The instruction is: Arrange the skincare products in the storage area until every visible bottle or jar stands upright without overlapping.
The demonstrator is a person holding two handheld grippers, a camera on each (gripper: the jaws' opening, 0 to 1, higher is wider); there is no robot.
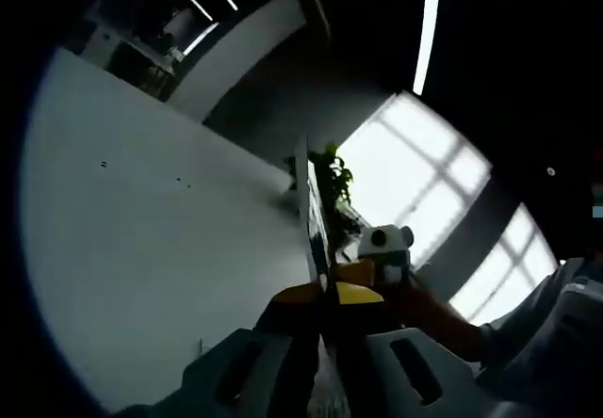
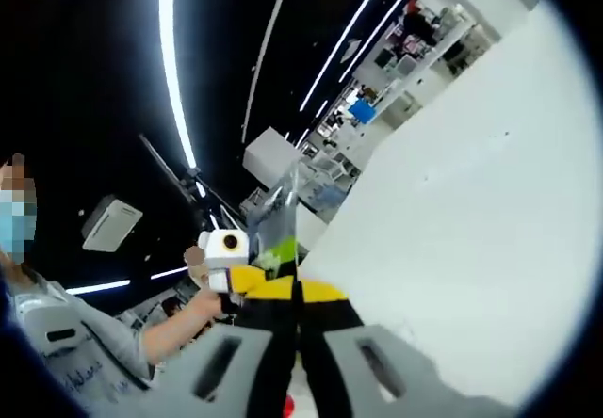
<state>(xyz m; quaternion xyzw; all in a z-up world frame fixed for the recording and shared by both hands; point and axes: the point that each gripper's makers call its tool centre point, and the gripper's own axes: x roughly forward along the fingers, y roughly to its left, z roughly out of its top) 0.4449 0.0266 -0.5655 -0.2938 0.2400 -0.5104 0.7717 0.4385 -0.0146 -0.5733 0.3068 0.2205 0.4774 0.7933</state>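
While tilted, left gripper (image 1: 325,366) fingers closed (products unseen).

We see strong fisheye bending toward both edges. Ceiling light strips (image 2: 171,70) glare against a dark ceiling; bright windows (image 1: 429,178) blow out at right, the white wall (image 1: 151,249) stays evenly lit, and near foregrounds blur.

Both cameras ride low and close behind their own jaws, rolled steeply so the white bench (image 1: 160,249) stands like a wall. Each faces the other across a clear panel (image 2: 287,213), sharing it, the bench and the ceiling lights (image 1: 429,23).
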